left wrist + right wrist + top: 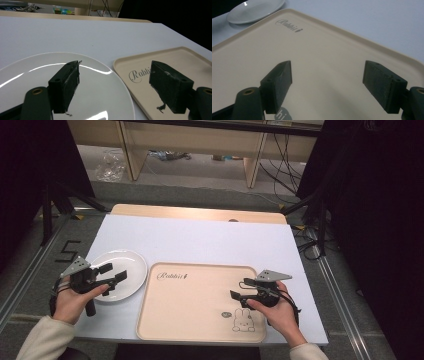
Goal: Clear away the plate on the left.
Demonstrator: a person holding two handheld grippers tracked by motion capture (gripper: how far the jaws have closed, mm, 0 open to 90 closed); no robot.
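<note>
A white desk (200, 240) is seen from above, with a white plate (131, 265) laid at its left and a beige tray (195, 300) just beside it on the right. The tray is marked with the word "Rabbit" (173, 276) and a rabbit drawing (243, 321). The left claw (116, 272) is held by the left hand (75, 297) over the plate, its 2 jaws spread wide with nothing gripped between them. The right claw (239, 288) is held by the right hand (277, 312) over the tray's right part, likewise wide open and empty.
</note>
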